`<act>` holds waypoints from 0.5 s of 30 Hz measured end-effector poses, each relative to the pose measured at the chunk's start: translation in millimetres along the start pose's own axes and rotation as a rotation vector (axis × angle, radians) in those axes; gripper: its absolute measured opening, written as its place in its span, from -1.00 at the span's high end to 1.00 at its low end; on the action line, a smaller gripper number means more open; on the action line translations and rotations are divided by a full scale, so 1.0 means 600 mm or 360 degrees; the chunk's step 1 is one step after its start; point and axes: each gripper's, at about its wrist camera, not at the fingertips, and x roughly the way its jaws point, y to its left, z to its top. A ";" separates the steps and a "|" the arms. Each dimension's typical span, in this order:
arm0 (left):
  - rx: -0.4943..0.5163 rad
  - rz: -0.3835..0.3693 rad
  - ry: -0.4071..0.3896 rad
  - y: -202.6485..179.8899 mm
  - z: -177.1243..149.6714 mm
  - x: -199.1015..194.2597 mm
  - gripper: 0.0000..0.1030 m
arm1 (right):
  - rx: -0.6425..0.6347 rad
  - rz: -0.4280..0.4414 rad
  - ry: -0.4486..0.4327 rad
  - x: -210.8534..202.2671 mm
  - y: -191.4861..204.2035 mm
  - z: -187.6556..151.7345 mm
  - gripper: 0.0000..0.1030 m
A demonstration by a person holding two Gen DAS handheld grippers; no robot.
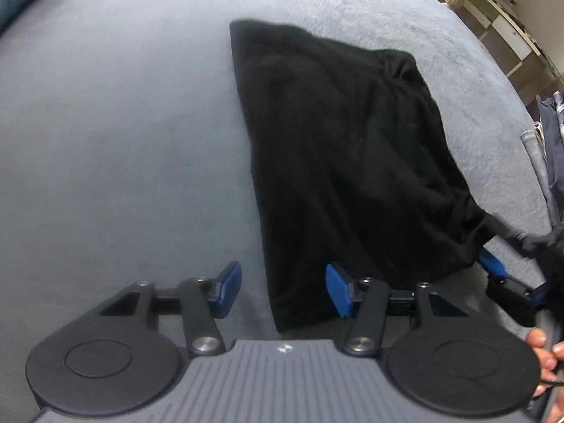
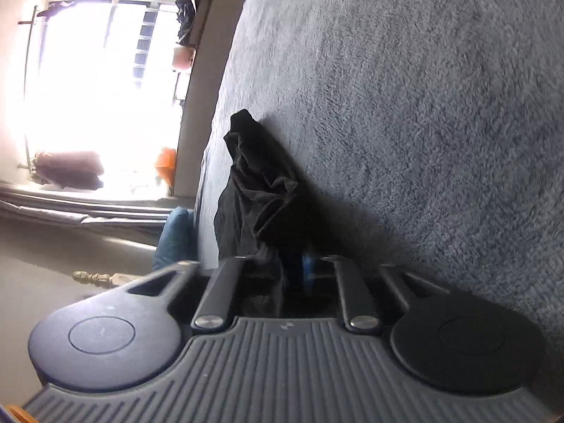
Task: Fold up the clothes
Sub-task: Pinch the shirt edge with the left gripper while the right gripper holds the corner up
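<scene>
grey fleece blanket [image 1: 123, 134] fills the whole work surface. black garment [image 1: 345, 148] lies on it right of centre, folded into a long panel, bunched along its right edge. left gripper [image 1: 283, 290] hovers at the garment's near corner, blue pads spread wide, holding nothing. right gripper [image 2: 296, 264] sits at the garment's near right corner, pads pressed together on a pinch of black cloth. a hand [image 1: 544, 356] shows at the left-wrist view's lower right edge.
</scene>
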 end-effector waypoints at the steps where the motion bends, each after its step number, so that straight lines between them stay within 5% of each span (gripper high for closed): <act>1: -0.0013 -0.0008 -0.0004 0.000 -0.008 0.006 0.02 | -0.0008 -0.0003 -0.0003 -0.004 0.004 0.003 0.17; 7: 0.0015 -0.0025 -0.0090 0.004 -0.012 0.017 0.11 | -0.0086 -0.0082 0.0001 -0.013 0.024 0.017 0.11; 10: 0.0014 -0.0034 -0.0101 0.013 -0.009 0.018 0.41 | -0.0221 -0.0179 0.0049 0.000 0.042 0.019 0.15; 15: -0.0021 -0.0120 -0.0112 0.038 -0.007 0.018 0.84 | -0.0529 -0.0383 0.0129 0.022 0.077 0.016 0.84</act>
